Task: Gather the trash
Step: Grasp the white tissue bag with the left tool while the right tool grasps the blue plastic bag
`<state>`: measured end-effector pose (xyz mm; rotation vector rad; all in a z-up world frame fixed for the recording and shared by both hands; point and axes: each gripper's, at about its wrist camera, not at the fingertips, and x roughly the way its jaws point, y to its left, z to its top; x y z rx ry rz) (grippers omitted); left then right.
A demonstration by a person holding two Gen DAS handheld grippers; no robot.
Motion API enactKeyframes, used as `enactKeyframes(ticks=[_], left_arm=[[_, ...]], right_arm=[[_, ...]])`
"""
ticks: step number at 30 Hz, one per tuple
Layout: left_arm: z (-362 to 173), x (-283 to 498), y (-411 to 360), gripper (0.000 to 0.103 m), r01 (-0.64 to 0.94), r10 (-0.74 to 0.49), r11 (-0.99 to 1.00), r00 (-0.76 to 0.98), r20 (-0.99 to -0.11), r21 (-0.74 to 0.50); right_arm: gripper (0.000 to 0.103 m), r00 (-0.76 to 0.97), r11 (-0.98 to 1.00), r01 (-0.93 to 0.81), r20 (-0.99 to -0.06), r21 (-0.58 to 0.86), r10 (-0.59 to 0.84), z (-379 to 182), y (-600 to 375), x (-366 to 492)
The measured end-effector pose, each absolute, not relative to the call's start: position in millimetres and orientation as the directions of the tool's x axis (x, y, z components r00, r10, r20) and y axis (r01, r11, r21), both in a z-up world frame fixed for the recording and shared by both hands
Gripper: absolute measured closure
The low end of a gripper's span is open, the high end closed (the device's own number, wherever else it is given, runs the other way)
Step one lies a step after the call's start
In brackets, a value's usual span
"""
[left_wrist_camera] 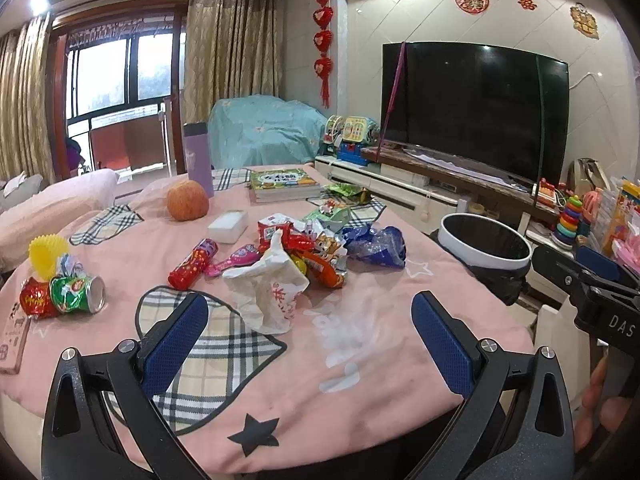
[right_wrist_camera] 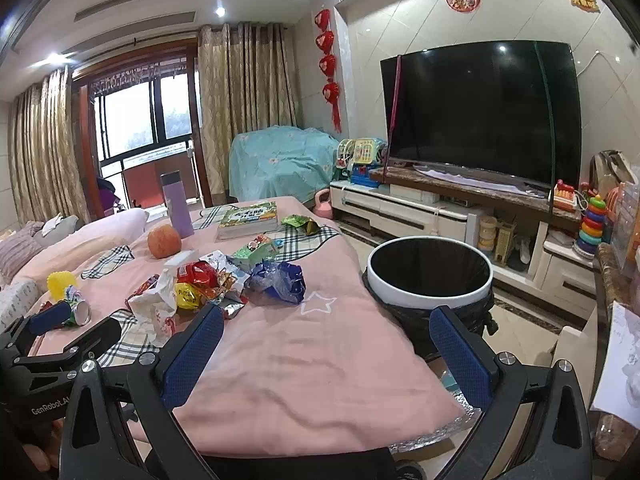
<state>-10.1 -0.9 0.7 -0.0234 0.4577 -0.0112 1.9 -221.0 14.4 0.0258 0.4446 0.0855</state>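
Waiting over the near edge of the table, the left gripper (left_wrist_camera: 310, 336) has its blue fingers spread wide and holds nothing. The right gripper (right_wrist_camera: 326, 352) is the same: spread wide, with nothing in it. So no trash looks picked up yet, and this seems to be the very start.

Just past the left gripper lies a white paper bag (left_wrist_camera: 268, 292). Behind it sits a pile of snack wrappers (left_wrist_camera: 316, 246), with a blue crinkly bag (right_wrist_camera: 278, 280) beside them. Two squashed cans (left_wrist_camera: 64, 296) lie far to the left.

The trash bin (right_wrist_camera: 430, 278) stands on the floor, just beside the table's right edge. Next, I think, one gripper should reach forward and pinch a wrapper.
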Motion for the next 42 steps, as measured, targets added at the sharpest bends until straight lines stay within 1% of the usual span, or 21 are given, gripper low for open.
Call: enactKeyframes(ticks=[7,13,18,34,42], left_arm=[[-11,8,20,0.000,-0.030,-0.010,0.997,0.868,-0.497,-0.073],[-23,28,35,0.000,-0.069,0.013,0.994,0.840,-0.543,-0.082],[-33,48,38,0.000,-0.081,0.028,0.995,0.810,-0.585,-0.065],[-60,110,54,0.000,-0.109,0.027,0.991,0.738,-0.674,-0.080],[-77,127,61,0.000,-0.122,-0.006,0.984,0.705,-0.709,-0.129]], right_arm=[[0.000,0.879,0.994,-0.104,-0.463,0.042,0.111,6,-215,16],[0.000,0.856,0.991,-0.126,-0.499,0.050,0.134,-3,-212,37],[0.000,0.826,0.987,-0.147,-0.541,0.070,0.161,-13,-211,60],[0.000,0.700,0.965,-0.192,-0.664,0.179,0.262,-50,-202,155],[0.002,0.639,0.957,-0.207,-0.712,0.205,0.291,-69,-194,193]])
